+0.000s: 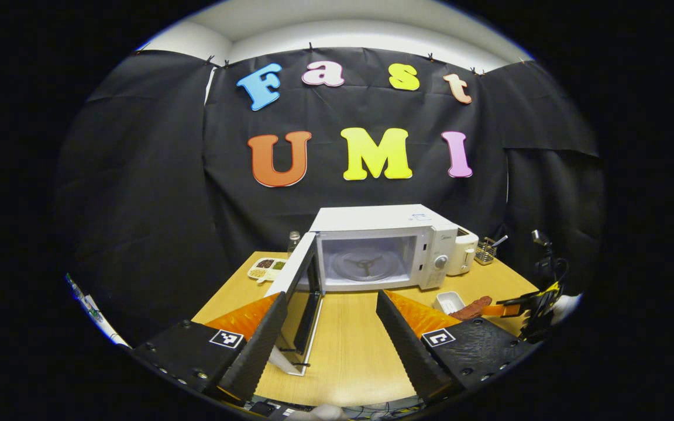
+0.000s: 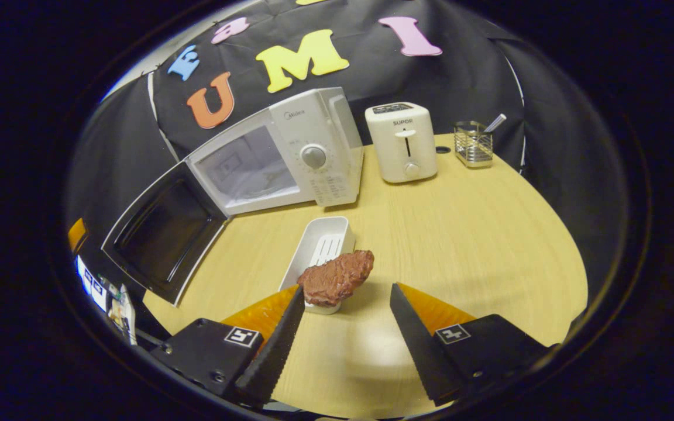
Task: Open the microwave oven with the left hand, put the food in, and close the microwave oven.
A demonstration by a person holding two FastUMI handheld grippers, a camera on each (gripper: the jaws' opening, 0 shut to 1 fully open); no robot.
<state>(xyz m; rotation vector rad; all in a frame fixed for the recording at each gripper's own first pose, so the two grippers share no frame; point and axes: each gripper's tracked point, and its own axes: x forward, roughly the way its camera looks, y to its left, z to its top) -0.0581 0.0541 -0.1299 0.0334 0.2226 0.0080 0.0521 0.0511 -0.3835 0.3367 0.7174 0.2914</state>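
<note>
The white microwave [image 1: 384,245] stands at the back of the wooden table [image 1: 348,345], its door [image 1: 299,292] swung wide open to the left and its cavity empty. My left gripper [image 1: 331,304] is open in front of it, and the door's free edge lies just inside its left finger. A brown steak [image 2: 336,278] rests on the near end of a white tray [image 2: 319,245]. My right gripper [image 2: 347,289] is open around the steak, whose left side is close to the left fingertip. The microwave [image 2: 290,158] and its door [image 2: 167,234] sit to the upper left.
A white toaster [image 2: 401,143] and a wire utensil basket [image 2: 473,143] stand right of the microwave. A plate of seeds [image 1: 267,269] and a small bottle [image 1: 294,240] sit behind the open door. The right gripper [image 1: 524,304] shows at the table's right edge.
</note>
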